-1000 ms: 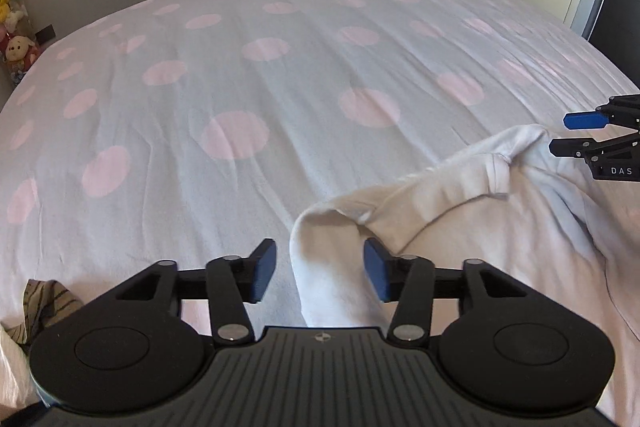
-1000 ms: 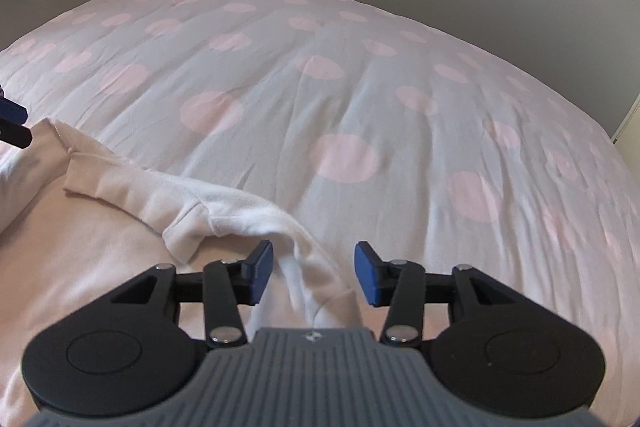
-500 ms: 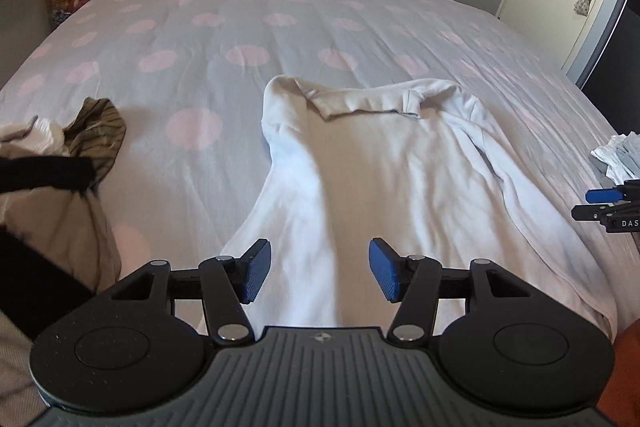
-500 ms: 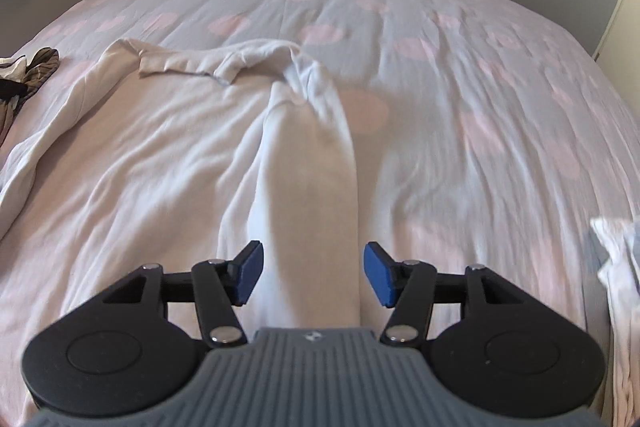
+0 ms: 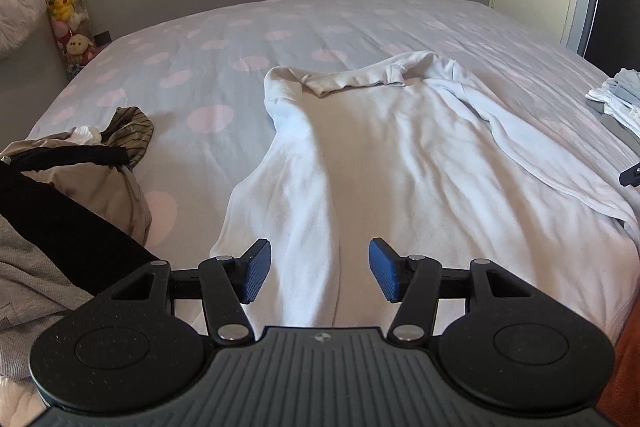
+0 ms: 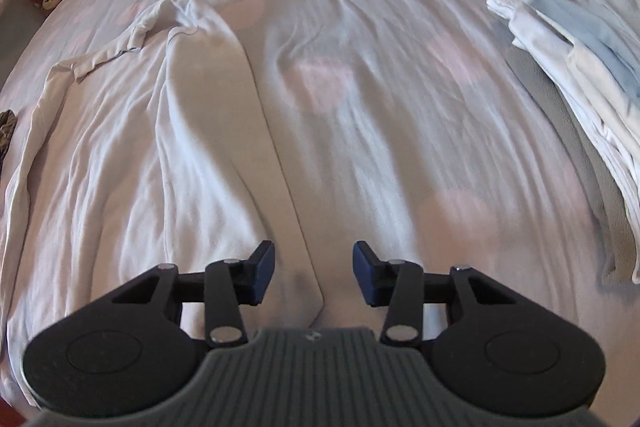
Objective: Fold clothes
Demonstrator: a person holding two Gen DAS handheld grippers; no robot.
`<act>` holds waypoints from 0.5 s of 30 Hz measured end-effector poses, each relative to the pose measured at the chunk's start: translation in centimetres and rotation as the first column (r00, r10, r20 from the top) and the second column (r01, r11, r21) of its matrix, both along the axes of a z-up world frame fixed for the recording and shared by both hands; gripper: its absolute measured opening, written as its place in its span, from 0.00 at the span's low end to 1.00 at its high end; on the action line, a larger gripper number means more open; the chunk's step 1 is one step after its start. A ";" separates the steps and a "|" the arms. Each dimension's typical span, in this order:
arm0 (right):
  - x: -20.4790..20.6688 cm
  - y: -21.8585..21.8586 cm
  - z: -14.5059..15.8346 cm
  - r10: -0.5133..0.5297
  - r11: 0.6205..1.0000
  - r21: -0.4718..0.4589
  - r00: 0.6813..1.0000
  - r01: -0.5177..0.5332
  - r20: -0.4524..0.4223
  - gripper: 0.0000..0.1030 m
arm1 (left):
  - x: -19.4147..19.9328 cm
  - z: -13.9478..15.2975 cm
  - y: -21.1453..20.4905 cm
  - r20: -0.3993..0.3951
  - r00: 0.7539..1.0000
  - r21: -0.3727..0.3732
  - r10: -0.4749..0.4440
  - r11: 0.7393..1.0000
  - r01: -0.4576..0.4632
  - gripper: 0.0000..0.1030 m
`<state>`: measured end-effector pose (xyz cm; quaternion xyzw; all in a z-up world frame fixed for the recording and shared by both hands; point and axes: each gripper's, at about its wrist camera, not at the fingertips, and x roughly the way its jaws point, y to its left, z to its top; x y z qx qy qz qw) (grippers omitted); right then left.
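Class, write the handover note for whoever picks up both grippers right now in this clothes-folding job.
Left hand-held gripper: open, holding nothing, over the near left sleeve.
Right hand-held gripper: open, holding nothing, at the right sleeve's cuff.
White long-sleeved top lies spread on the polka-dot bed, collar far, both sleeves laid inward.
Folded stack on the right; unfolded pile on the left.
Left: fold the body, stack it.

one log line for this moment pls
left gripper: open, empty | right gripper: open, empty | shirt: flat on bed, sleeves folded in
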<state>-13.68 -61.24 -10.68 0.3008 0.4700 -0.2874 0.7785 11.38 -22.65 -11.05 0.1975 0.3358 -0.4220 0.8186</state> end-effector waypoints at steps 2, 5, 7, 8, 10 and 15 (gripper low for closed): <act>0.0 -0.5 -0.6 -0.017 0.998 0.060 1.000 0.017 -0.005 0.51 | -0.3 -0.1 0.2 0.010 1.000 -0.009 -0.002 1.000 0.002 0.51; 0.8 -0.9 -1.5 -0.023 0.996 0.085 0.997 0.029 -0.069 0.52 | -0.7 -0.2 0.4 0.036 0.999 -0.004 -0.003 1.000 0.003 0.51; 1.6 -1.0 -2.3 -0.014 0.994 0.108 0.994 0.026 -0.108 0.52 | -0.9 -0.1 0.5 0.051 0.999 -0.018 -0.014 1.000 0.015 0.51; 2.0 -1.0 -2.5 -0.011 0.994 0.110 0.993 0.024 -0.115 0.52 | -1.0 0.0 0.6 0.058 0.998 -0.027 -0.021 0.999 0.022 0.51; 2.8 -0.7 -2.9 -0.002 0.994 0.112 0.993 0.016 -0.120 0.53 | -1.0 0.0 0.5 0.066 0.997 -0.039 -0.029 0.999 0.032 0.51; 4.2 0.3 -3.6 0.043 0.996 0.082 0.988 -0.031 -0.146 0.53 | -0.1 -0.9 0.1 0.034 0.999 -0.027 -0.014 1.000 0.015 0.51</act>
